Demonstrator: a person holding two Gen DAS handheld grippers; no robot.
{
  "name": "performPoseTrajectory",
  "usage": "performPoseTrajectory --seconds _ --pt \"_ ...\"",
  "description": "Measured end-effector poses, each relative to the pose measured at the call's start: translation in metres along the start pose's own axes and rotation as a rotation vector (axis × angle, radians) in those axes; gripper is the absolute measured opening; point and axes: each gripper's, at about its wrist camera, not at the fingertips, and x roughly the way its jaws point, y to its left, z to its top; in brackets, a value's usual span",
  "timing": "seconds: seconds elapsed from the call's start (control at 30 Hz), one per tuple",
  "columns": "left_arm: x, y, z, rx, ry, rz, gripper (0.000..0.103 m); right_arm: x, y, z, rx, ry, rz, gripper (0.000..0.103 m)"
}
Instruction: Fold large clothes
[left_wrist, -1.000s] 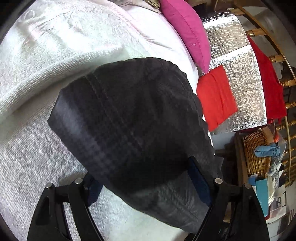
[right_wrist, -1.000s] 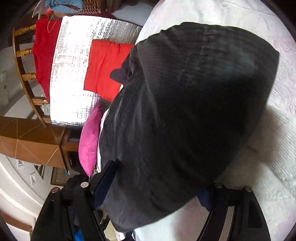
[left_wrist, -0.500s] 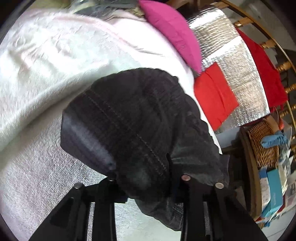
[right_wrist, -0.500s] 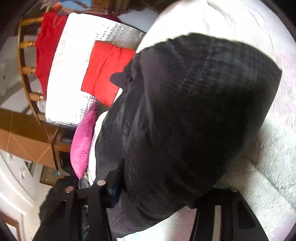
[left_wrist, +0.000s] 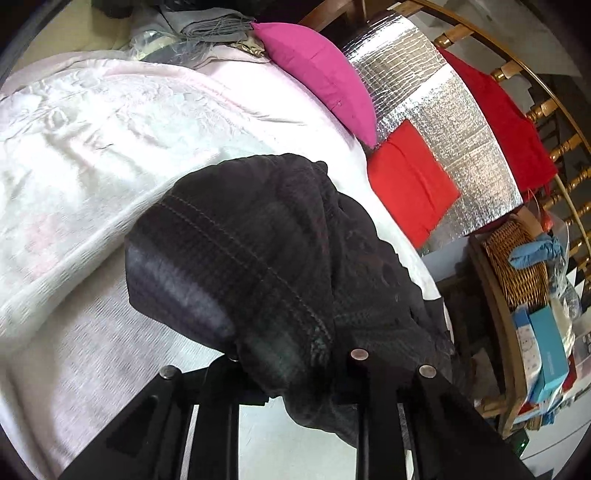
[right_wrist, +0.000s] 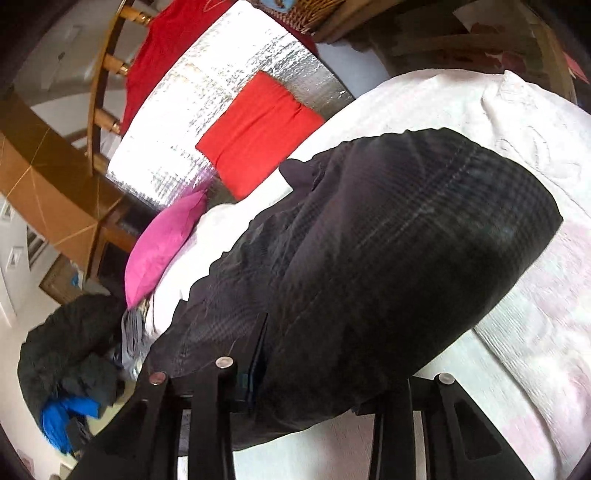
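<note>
A dark checked garment (left_wrist: 266, 258) lies folded on a pale pink bedspread (left_wrist: 92, 140). My left gripper (left_wrist: 291, 365) is shut on the near edge of the garment, which bunches up between the fingers and hangs over them. In the right wrist view the same dark garment (right_wrist: 388, 266) fills the middle. My right gripper (right_wrist: 325, 380) is shut on its near edge, with cloth draped over both fingers and hiding the tips.
A magenta pillow (left_wrist: 325, 77), a red cushion (left_wrist: 410, 184) and a silver foil mat (left_wrist: 454, 129) lie past the bed's far edge. A wicker basket (left_wrist: 517, 266) and boxes stand at right. A dark clothes pile (right_wrist: 70, 354) lies left on the floor.
Both grippers have closed from wide open onto the garment's near edge. The cloth has bunched up and lifted slightly, and both cameras have tilted.
</note>
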Motion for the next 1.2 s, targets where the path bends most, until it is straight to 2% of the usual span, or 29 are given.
performPoseTrajectory --seconds 0.2,0.43,0.5,0.53,0.57,0.63,0.67,0.7,0.73,0.87,0.93,1.0,1.1,1.17,1.2 --pt "-0.025 0.011 -0.019 0.024 0.009 0.013 0.022 -0.027 -0.008 -0.02 -0.05 0.031 -0.003 0.036" --pt "-0.039 0.033 -0.051 0.035 0.032 0.053 0.023 -0.047 -0.029 -0.054 -0.041 0.073 -0.014 0.036" --pt "-0.033 0.035 -0.051 0.04 0.059 0.069 0.027 -0.043 -0.032 -0.057 -0.034 0.092 -0.018 0.036" --pt "-0.03 0.037 -0.049 0.042 0.076 0.081 0.036 -0.04 -0.034 -0.057 -0.028 0.107 -0.019 0.036" --pt "-0.028 0.041 -0.048 0.029 0.095 0.086 0.039 -0.036 -0.035 -0.056 -0.019 0.121 -0.017 0.036" --pt "-0.028 0.045 -0.045 0.002 0.118 0.057 0.042 -0.035 -0.042 -0.054 0.044 0.155 0.011 0.039" --pt "-0.03 0.046 -0.044 0.002 0.13 0.061 0.052 -0.036 -0.044 -0.053 0.064 0.176 0.013 0.043" --pt "-0.034 0.049 -0.044 0.003 0.144 0.073 0.057 -0.04 -0.047 -0.052 0.086 0.208 0.014 0.063" --pt "-0.041 0.054 -0.045 -0.002 0.151 0.075 0.061 -0.045 -0.049 -0.053 0.098 0.225 0.028 0.072" --pt "-0.075 0.069 -0.053 -0.009 0.192 0.038 0.062 -0.07 -0.049 -0.057 0.044 0.329 0.102 0.072" --pt "-0.1 0.072 -0.054 0.043 0.157 0.074 0.062 -0.085 -0.044 -0.054 -0.009 0.356 0.141 0.072" --pt "-0.117 0.069 -0.047 0.089 0.1 0.126 0.063 -0.099 -0.03 -0.046 -0.083 0.345 0.174 0.072" --pt "-0.126 0.048 -0.024 0.143 -0.002 0.167 0.065 -0.109 -0.011 -0.017 -0.158 0.241 0.178 0.073" --pt "-0.116 0.025 -0.007 0.193 -0.048 0.217 0.075 -0.1 0.002 0.006 -0.175 0.153 0.139 0.076" --pt "-0.105 0.012 0.002 0.226 -0.053 0.236 0.077 -0.093 0.006 0.014 -0.18 0.131 0.126 0.076"
